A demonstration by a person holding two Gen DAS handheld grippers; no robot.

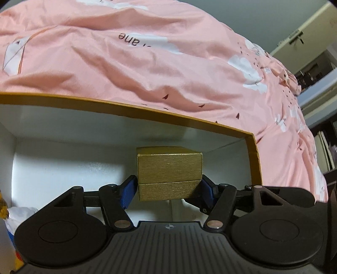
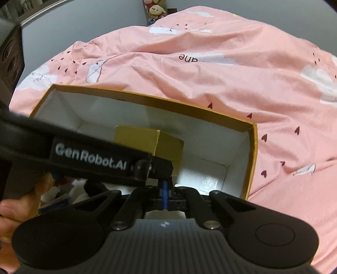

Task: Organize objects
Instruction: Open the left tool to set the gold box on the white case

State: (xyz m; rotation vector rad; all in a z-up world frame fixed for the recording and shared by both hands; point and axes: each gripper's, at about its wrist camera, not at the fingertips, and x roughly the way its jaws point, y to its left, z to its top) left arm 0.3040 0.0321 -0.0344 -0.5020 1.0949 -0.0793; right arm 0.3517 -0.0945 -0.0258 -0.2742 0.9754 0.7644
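A small gold box (image 1: 168, 168) hangs inside a large open box with a gold rim (image 1: 147, 113) and white walls. My left gripper (image 1: 168, 189) is shut on the small box, its blue pads (image 1: 129, 189) pressing on the box's two sides at the lower band. In the right wrist view the same gold box (image 2: 147, 143) shows beyond the left gripper's black body, which crosses the picture from the left. My right gripper (image 2: 165, 196) is shut with nothing between its pads, just above the near part of the large box (image 2: 147, 98).
The large box lies on a rumpled pink bedsheet (image 2: 210, 73) printed with clouds and hearts. Several small items (image 2: 61, 194) lie in the box's near left corner. A hand (image 2: 12, 210) grips the left tool. Plush toys (image 2: 155, 10) sit far back.
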